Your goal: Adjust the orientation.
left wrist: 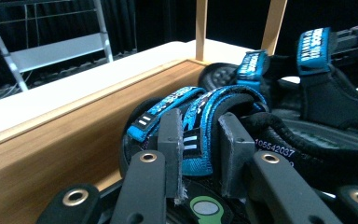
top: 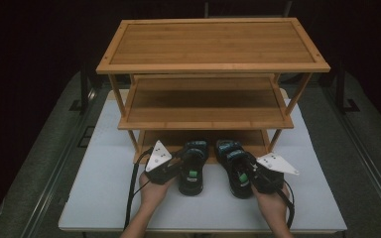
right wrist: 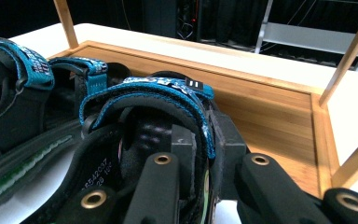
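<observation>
Two black sandals with blue straps lie side by side in front of a bamboo shoe rack (top: 213,67), toes over the front edge of its bottom shelf (top: 158,139). My left gripper (top: 181,166) is shut on the left sandal (top: 193,168). In the left gripper view its pads (left wrist: 170,140) pinch the blue strap (left wrist: 205,105) from both sides. My right gripper (top: 250,171) is shut on the right sandal (top: 233,166). The right gripper view shows its gripper (right wrist: 205,140) clamping that sandal's (right wrist: 149,93) strap and side wall. Each gripper view also catches the other sandal (left wrist: 326,98) (right wrist: 18,93).
The rack has three shelves; the middle shelf (top: 206,124) overhangs the bottom one, and slanted legs (top: 278,136) stand at its corners. It rests on a white table (top: 104,183) whose front edge runs just behind my hands. The bottom shelf's raised wooden rim (left wrist: 74,135) (right wrist: 270,88) lies ahead of the sandals.
</observation>
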`<state>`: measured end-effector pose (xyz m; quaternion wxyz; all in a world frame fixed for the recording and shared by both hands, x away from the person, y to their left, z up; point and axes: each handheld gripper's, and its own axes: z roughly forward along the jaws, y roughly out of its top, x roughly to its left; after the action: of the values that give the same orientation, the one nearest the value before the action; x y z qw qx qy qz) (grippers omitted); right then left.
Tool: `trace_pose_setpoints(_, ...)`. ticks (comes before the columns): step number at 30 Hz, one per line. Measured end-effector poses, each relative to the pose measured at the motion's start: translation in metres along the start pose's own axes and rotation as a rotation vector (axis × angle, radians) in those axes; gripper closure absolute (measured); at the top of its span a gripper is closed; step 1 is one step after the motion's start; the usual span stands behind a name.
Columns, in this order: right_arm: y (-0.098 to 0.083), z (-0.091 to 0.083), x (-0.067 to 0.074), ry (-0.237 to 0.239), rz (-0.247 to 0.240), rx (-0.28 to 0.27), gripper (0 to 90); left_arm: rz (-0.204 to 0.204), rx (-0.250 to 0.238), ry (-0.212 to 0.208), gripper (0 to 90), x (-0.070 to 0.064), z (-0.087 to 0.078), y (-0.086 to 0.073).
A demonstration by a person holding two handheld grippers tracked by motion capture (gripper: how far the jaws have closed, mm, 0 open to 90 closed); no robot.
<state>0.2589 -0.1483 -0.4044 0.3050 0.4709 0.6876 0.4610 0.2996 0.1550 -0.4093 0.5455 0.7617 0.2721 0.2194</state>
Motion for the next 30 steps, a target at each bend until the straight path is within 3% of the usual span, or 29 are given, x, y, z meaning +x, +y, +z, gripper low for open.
trace_pose_setpoints(11,0.005,0.027,0.006,-0.05,0.024,0.021,80.8,0.033,0.004,0.021,73.5,0.004,0.02,-0.001)
trace_pose_setpoints(19,0.006,0.043,0.008,-0.062,0.041,0.036,80.6,0.04,0.022,0.032,73.4,0.01,0.03,-0.006)
trace_pose_setpoints(22,0.004,0.048,0.008,-0.063,0.052,0.045,80.6,0.021,0.016,0.033,73.4,0.013,0.033,-0.007)
trace_pose_setpoints(30,0.003,0.051,0.008,-0.068,0.044,0.053,78.0,0.042,0.031,0.031,71.2,0.011,0.034,-0.006)
